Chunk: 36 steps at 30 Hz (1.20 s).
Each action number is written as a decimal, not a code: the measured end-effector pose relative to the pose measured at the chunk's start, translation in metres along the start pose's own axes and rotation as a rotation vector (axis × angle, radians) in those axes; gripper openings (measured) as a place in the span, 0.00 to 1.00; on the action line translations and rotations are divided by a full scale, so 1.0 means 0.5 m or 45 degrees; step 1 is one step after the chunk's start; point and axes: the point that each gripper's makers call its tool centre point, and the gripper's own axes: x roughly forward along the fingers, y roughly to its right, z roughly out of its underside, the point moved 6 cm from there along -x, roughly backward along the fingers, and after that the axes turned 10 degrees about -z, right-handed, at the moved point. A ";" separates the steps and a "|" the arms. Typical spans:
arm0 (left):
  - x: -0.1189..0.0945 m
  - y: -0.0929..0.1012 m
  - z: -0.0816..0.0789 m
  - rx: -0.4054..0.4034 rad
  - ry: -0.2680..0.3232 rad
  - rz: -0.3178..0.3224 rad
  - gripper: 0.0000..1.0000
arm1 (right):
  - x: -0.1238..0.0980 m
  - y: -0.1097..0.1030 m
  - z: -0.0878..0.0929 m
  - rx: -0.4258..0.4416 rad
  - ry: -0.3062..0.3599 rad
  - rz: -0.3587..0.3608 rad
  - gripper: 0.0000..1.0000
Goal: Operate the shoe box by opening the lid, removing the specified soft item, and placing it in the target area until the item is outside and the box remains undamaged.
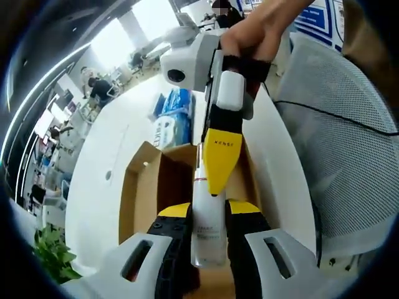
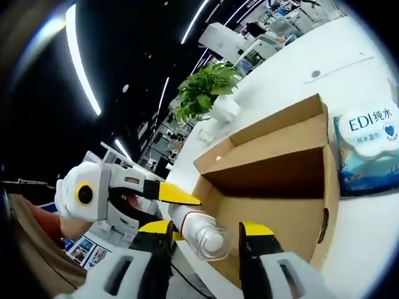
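A white bottle [image 1: 207, 233] with a clear cap [image 2: 209, 240] is held up over the open cardboard shoe box [image 1: 144, 190] [image 2: 274, 187]. My left gripper [image 1: 207, 227] is shut on the bottle's body, its pads pressed against both sides. It enters the right gripper view from the left as a yellow-tipped jaw lying along the bottle. My right gripper [image 2: 206, 246] straddles the capped end, with a thin gap showing on each side. In the left gripper view it reaches down from the top in a person's hand [image 1: 255, 31], and its far jaw is hidden.
The box stands on a white table [image 1: 103, 168] with its flaps up. A blue wet-wipe pack [image 1: 174, 118] [image 2: 371, 146] lies beside it. A potted plant [image 2: 209, 87] stands at the table's far edge. A grey mesh chair back [image 1: 349, 124] is close on the right.
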 end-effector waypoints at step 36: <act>0.038 0.029 -0.027 -0.042 0.003 -0.029 0.19 | -0.049 -0.023 -0.003 0.070 0.010 0.038 0.17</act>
